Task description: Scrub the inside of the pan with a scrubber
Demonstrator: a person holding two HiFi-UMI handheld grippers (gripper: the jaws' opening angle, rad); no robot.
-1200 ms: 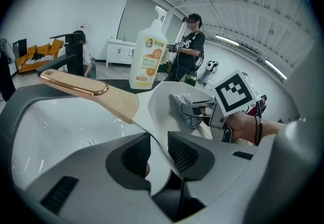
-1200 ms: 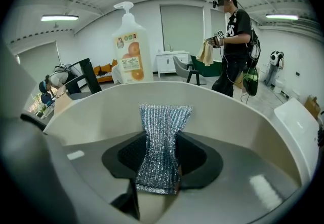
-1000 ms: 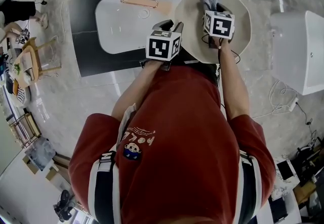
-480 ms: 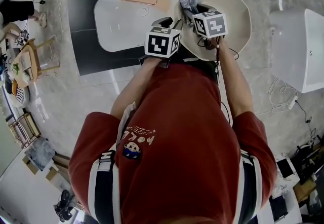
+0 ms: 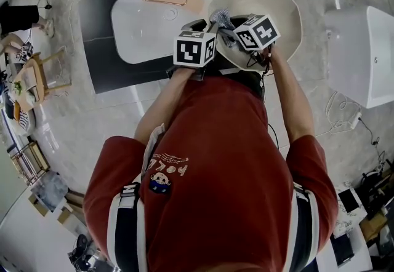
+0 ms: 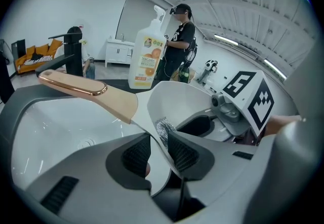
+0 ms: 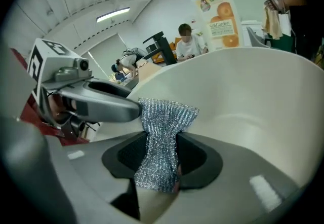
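The right gripper [image 7: 161, 153] has its jaws pinched on the waist of a silver wire-mesh scrubber [image 7: 166, 115]. It looks soft, light and springy, so a mid-body hold suits it. Its fanned end sits just ahead, against the inside of the cream round pan [image 7: 253, 96]. The left gripper [image 6: 159, 149] clamps the pan's stiff, probably slick rim.

Nothing legible; print on the bottle [image 7: 218, 12] is blurred; lettering on the shirt [image 5: 215, 160] is unclear.
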